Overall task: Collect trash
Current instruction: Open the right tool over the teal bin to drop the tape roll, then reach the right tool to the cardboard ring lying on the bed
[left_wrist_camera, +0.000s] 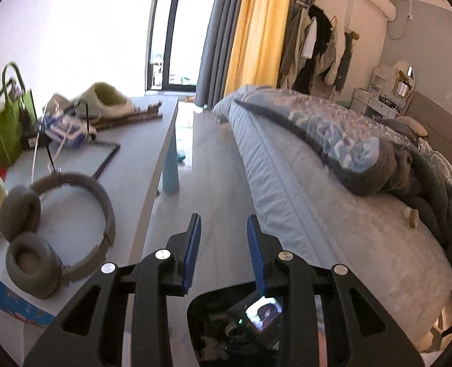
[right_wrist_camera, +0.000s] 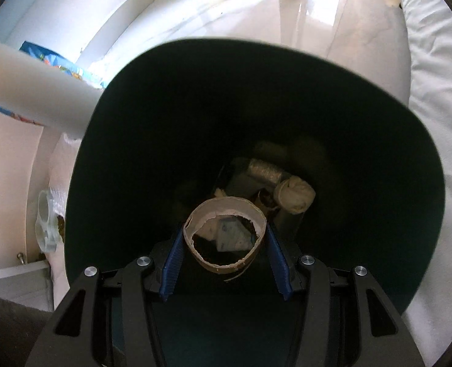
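Observation:
My right gripper [right_wrist_camera: 224, 240] is shut on a brown cardboard tube [right_wrist_camera: 226, 235], held end-on between the blue pads over the mouth of a dark green trash bin [right_wrist_camera: 134, 140]. Inside the bin lie crumpled paper [right_wrist_camera: 294, 197], a plastic-wrapped roll [right_wrist_camera: 264, 171] and other scraps. My left gripper [left_wrist_camera: 224, 235] is open and empty, above the floor between the desk and the bed. The bin's rim [left_wrist_camera: 195, 305] shows below it, with the right gripper's camera inside. A small cardboard ring [left_wrist_camera: 413, 216] lies on the bed.
A white desk [left_wrist_camera: 128, 165] at left holds grey headphones [left_wrist_camera: 51, 232], a green bag [left_wrist_camera: 7, 122], slippers [left_wrist_camera: 103, 98] and tissue packs [left_wrist_camera: 65, 128]. The bed [left_wrist_camera: 332, 183] with a blue-grey duvet is on the right. A colourful box [right_wrist_camera: 60, 64] sits under the desk.

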A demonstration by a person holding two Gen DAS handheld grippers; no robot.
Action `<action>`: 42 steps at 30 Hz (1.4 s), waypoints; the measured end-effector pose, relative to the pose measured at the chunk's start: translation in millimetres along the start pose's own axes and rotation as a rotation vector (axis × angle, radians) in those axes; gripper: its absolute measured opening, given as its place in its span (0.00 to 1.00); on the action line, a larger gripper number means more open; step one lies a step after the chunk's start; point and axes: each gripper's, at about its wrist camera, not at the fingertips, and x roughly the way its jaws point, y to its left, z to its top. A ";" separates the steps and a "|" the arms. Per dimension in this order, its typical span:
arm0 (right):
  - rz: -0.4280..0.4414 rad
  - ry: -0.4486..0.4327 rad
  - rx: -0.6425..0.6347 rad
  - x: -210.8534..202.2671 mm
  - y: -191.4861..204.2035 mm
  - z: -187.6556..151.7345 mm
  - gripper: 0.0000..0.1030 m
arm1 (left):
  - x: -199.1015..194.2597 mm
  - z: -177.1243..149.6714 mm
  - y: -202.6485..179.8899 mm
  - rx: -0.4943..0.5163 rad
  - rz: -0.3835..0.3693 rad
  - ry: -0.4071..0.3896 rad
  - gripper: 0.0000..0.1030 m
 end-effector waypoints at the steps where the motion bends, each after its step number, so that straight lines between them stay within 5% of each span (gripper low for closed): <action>1: -0.001 0.005 -0.005 1.2 0.9 -0.9 0.51 | -4.4 2.8 -4.3 0.014 0.005 -0.017 0.32; 5: -0.002 0.015 -0.035 0.3 13.6 -3.6 0.53 | -17.4 13.7 -16.5 0.023 -0.013 -0.062 0.32; 10: -0.012 -0.048 -0.079 -23.3 24.0 -3.4 0.73 | -27.9 25.7 -35.1 0.059 -0.008 -0.106 0.32; 19: 0.011 -0.227 -0.085 -88.6 15.9 -4.1 0.73 | -27.1 34.0 -65.6 0.086 -0.035 -0.123 0.32; 32: -0.064 -0.528 -0.064 -192.8 -31.0 -28.5 0.73 | -28.1 42.9 -116.4 0.138 -0.055 -0.155 0.32; 42: -0.139 -0.649 0.040 -244.7 -90.8 -60.3 0.73 | -16.8 40.6 -165.3 0.188 -0.108 -0.144 0.52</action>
